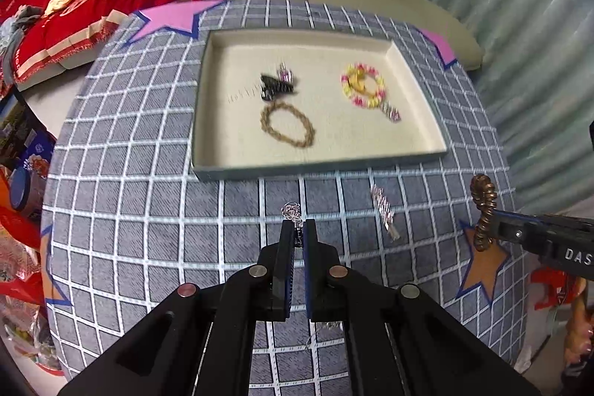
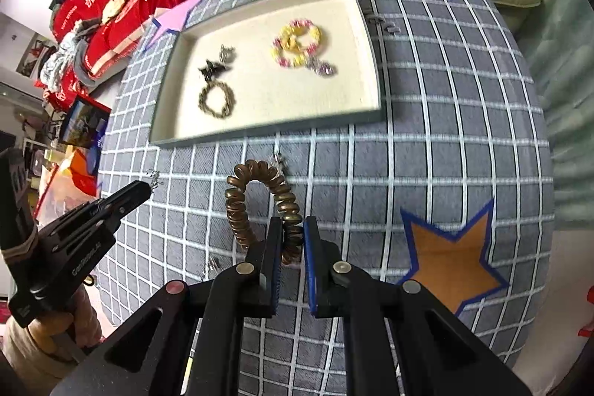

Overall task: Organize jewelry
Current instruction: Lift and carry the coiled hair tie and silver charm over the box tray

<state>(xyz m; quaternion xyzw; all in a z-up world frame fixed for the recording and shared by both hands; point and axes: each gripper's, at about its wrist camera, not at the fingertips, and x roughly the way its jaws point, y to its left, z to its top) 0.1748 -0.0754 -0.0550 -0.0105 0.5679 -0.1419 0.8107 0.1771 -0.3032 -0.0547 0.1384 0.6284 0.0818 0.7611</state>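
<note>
Both claws loaded, carry to the tray comes next.

Your left claw (image 1: 299,229) is clamped on a small tangled silver chain piece (image 1: 291,210); your right claw (image 2: 293,229) is clamped on a bronze spiral coil hair tie (image 2: 260,203), both held above the grey checked counter (image 1: 148,210). Beyond them lies the shallow cream-lined tray (image 1: 208,99), already holding a gold rope bracelet (image 1: 287,125) and a yellow-pink beaded bracelet (image 1: 364,86). You likely need to move forward over bare lining and release, leaving the pale pink clip (image 1: 384,216) on the counter for later.
</note>
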